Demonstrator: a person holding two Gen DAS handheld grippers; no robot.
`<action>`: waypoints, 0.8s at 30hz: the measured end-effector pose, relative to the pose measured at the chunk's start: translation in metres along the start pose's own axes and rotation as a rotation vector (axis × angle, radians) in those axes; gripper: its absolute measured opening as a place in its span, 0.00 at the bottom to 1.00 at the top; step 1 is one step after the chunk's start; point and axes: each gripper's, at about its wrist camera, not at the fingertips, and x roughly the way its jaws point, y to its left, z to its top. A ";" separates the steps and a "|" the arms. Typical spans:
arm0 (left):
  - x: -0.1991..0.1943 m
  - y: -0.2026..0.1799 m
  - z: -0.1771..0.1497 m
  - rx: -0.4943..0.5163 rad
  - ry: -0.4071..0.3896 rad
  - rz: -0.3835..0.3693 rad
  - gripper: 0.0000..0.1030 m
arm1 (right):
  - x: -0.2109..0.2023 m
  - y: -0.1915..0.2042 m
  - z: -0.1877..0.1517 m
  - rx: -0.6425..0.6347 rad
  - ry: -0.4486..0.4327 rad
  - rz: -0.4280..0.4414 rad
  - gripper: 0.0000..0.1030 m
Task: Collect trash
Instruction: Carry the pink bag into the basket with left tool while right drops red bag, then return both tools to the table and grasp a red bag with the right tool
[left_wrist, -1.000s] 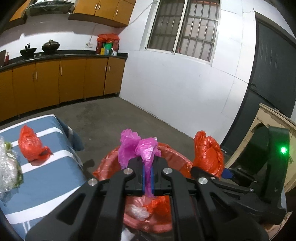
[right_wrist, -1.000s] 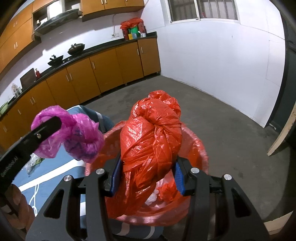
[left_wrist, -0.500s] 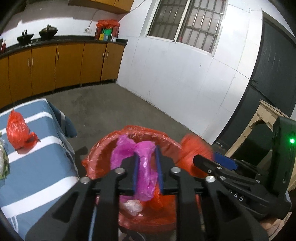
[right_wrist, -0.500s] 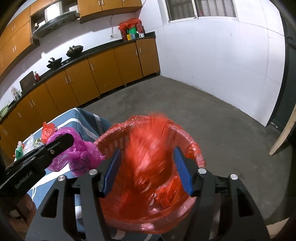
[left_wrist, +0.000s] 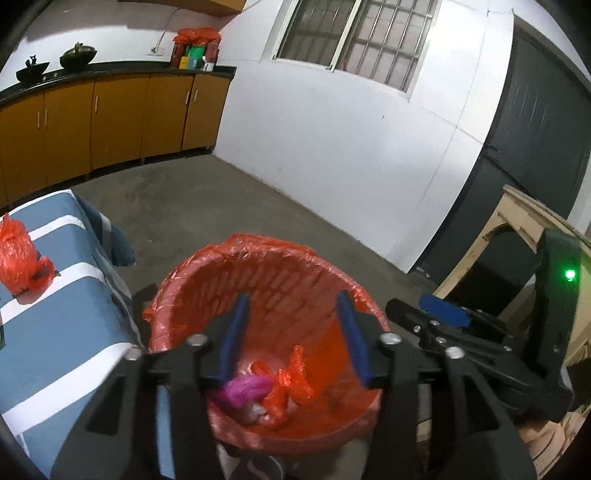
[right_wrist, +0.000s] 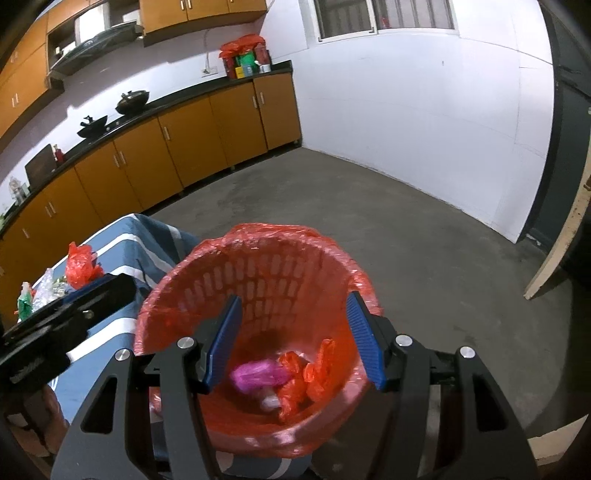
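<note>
Now our left hand-held gripper was opening, empty; the right hand-held gripper released; the tabletop's soft red bag wanted pinching at its knot.

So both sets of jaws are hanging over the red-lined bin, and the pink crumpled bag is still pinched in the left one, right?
Not quite. Both do hang over the red-lined plastic bin, but the left gripper holds nothing: its jaws are opening with only air between them. The pink crumpled bag lies at the bottom of the bin among orange bags, as the right wrist view shows.
</note>
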 end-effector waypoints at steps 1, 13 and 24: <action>-0.001 -0.001 0.000 0.002 -0.006 0.007 0.55 | 0.000 -0.002 0.000 0.003 0.000 -0.003 0.57; -0.053 0.035 -0.004 -0.018 -0.106 0.248 0.74 | -0.006 0.024 0.004 -0.051 -0.038 0.011 0.62; -0.133 0.116 -0.039 -0.097 -0.167 0.579 0.84 | 0.005 0.105 0.002 -0.168 -0.033 0.125 0.63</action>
